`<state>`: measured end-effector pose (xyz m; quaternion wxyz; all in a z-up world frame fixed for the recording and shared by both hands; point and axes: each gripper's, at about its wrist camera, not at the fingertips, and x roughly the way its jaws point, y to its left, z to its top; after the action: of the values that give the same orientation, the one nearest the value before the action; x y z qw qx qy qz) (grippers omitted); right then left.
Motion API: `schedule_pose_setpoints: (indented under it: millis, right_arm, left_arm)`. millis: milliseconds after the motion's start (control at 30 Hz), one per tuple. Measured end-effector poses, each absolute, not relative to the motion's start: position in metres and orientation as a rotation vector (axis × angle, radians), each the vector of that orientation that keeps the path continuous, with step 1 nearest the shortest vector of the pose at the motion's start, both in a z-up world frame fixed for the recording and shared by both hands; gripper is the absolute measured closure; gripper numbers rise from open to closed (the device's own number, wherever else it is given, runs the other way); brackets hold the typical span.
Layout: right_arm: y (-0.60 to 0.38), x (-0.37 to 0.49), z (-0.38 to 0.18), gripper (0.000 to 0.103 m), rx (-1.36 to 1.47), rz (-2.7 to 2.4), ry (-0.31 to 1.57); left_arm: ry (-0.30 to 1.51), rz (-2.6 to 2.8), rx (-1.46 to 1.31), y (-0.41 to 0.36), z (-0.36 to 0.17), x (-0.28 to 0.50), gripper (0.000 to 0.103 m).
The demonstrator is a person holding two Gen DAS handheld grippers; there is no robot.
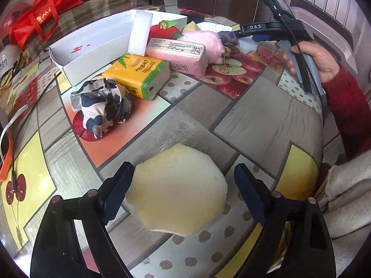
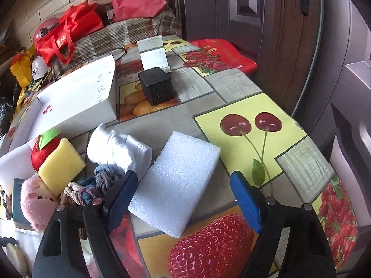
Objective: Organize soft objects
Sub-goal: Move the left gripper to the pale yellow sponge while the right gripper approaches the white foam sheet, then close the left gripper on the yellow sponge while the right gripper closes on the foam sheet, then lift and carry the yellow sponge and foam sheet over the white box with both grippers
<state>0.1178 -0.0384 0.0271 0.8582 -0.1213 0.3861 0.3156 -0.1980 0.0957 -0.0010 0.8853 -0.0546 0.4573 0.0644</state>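
Got both tongs spread wide, gripping nothing, left tongs [image 1: 183, 192] straddling the yellow sponge [image 1: 177, 192], right tongs [image 2: 184, 194] straddling the white foam [image 2: 176, 185], ready to grab.

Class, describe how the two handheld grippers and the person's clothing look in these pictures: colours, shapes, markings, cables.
Left gripper: black frame, dark blue textured pads, silver rivets. Right gripper: the same black frame, brighter blue pads. Seen from the left wrist, its body bears a white "DAS" label, a green light, a black cable and a grey handle. The sleeve is red knit.
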Motion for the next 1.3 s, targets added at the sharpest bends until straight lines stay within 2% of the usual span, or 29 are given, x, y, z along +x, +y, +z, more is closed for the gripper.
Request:
schedule_pose_setpoints:
  millis: [100,133,167,200,233,300,433,667,800,1300]
  right_arm:
    - [-0.028,0.116,0.024,0.02,-0.301,0.661,0.815]
    - [-0.024,0.115,0.024,0.023,-0.325,0.656,0.808]
    - [-0.022,0.114,0.024,0.036,-0.342,0.653,0.802]
    - [-0.021,0.114,0.026,0.04,-0.357,0.648,0.793]
    - [-0.023,0.115,0.027,0.046,-0.354,0.653,0.789]
    - [-0.031,0.117,0.029,0.049,-0.317,0.679,0.791]
    - [-0.055,0.115,0.042,0.05,-0.195,0.694,0.732]
    - [-0.07,0.087,0.067,0.05,-0.076,0.728,0.513]
    - [-0.055,0.07,0.07,0.05,-0.033,0.784,0.46]
    - [0.018,0.032,0.069,0.05,-0.117,0.93,0.302]
  left_arm:
    - [0.953,0.127,-0.106,0.095,-0.001,-0.194,0.014]
    - [0.953,0.128,-0.103,0.094,-0.001,-0.193,0.015]
    - [0.945,0.13,-0.101,0.094,0.0,-0.193,0.026]
    - [0.936,0.132,-0.105,0.095,0.002,-0.194,0.041]
    - [0.93,0.135,-0.113,0.097,0.003,-0.195,0.042]
    - [0.914,0.134,-0.134,0.101,0.004,-0.198,0.046]
    - [0.855,0.184,-0.18,0.112,0.011,-0.206,0.047]
    - [0.544,0.442,-0.193,0.135,0.044,-0.234,0.047]
    - [0.45,0.57,-0.19,0.149,0.048,-0.23,0.047]
    - [0.358,0.766,-0.248,0.203,0.046,-0.206,0.047]
